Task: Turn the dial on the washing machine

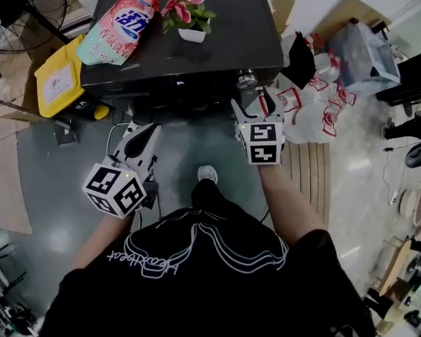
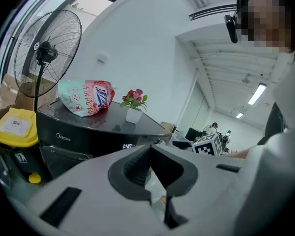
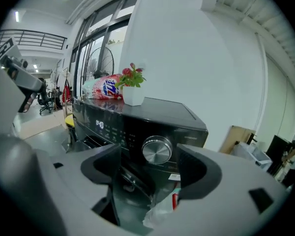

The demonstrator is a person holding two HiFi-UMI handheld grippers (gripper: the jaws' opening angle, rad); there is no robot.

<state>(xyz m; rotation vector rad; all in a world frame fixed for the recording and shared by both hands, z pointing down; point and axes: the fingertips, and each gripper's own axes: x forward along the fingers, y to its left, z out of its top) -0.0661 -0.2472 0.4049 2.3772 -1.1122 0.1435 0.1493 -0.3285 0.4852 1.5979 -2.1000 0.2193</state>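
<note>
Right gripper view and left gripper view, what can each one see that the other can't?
Only the right gripper view: the right gripper with jaws open, framing the round silver dial face-on. Only the left gripper view: the left gripper with jaws shut, the other gripper's black-and-white marker cube, and the person in black. Both: the black washing machine, with the pink-and-teal detergent pouch and the pink flowers in a white pot on top.

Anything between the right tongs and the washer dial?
Nothing. In the right gripper view the dial sits framed in the open gap of the right tongs, only air between them, not yet touched.
</note>
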